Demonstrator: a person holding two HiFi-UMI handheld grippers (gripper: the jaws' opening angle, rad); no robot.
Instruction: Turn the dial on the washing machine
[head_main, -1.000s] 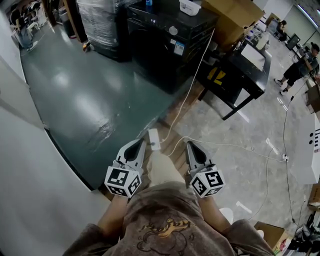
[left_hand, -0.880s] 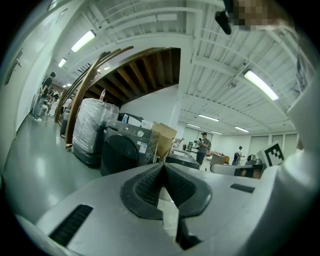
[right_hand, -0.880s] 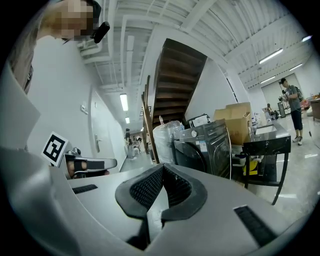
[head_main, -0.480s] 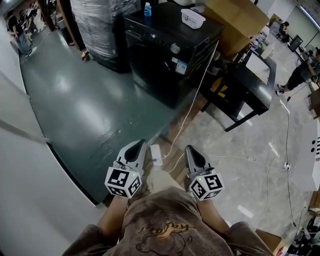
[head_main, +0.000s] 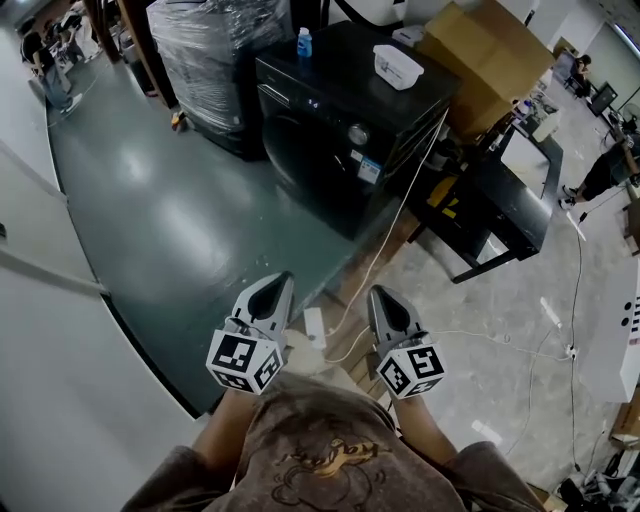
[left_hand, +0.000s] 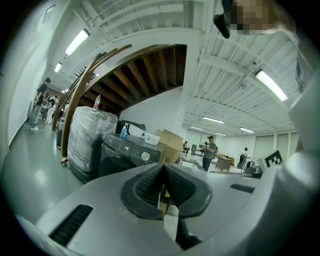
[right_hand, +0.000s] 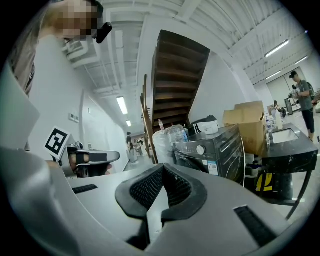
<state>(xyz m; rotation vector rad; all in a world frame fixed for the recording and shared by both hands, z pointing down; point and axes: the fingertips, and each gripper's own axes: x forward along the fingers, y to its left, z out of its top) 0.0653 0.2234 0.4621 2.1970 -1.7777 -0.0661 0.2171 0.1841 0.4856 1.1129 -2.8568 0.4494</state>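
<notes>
While both claws read clenched and empty, the head view shows the left gripper and right gripper side by side low in frame, pointing at the black front-loading washing machine, well apart from it. Versus a second ago, the machine sits lower and larger in frame with more of its top visible, and the white power strip that lay ahead of the tips now lies between the two grippers. The round silver dial is on the machine's upper front panel, near its right corner. A blue plastic bottle and a white rectangular tub stand on the lid. Glossy green floor between grippers and machine is open; its right edge meets a wood-toned strip, with a thin white cable running along there from the machine top to the floor. A film-wrapped pallet load stands just left of the machine, a black table just right, and a white wall bounds the left. Left gripper view: ribbed pads meet at the tip, nothing between; dial is up and left of them, far off. Right gripper view: pads together, nothing held; dial is up and right of the tip, and the left gripper is alongside.
</notes>
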